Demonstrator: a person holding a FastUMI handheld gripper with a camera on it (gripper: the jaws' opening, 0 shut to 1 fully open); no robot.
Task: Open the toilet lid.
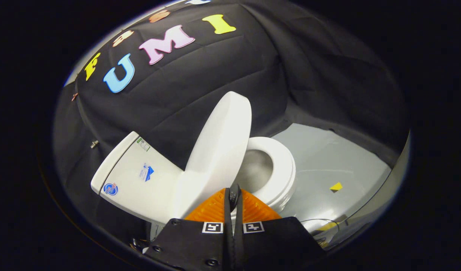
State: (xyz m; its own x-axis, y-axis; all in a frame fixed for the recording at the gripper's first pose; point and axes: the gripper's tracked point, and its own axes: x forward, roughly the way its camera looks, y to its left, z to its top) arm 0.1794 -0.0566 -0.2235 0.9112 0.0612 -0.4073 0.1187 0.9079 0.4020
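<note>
The toilet lid [219, 146] is raised, standing up steeply from its hinge and leaning toward the cistern [134, 177], and its lower edge sits right at your fingertips. Your gripper [233, 194] has its two fingers brought together, with only a thin slit between them and nothing visibly clamped in that slit. The tips lie at the bottom of the lid's rim; you cannot tell from here whether they touch it or only overlap it in the line of sight.

Just beyond the fingers, on the far side of the lid from the cistern, the toilet seat [283, 165] lies down flat on the bowl [257, 165], and the bowl's grey inside shows through the seat's opening. The lid hides the near part of the seat ring.

On the other side of the lid, the white cistern carries a few small stickers on its wall and top.

Past the toilet you see the pale grey floor [328, 158], with a small yellow marker [336, 186] lying on it well apart from the bowl. Farthest off, the black cloth wall [298, 67] hangs in folds behind the whole toilet.
</note>
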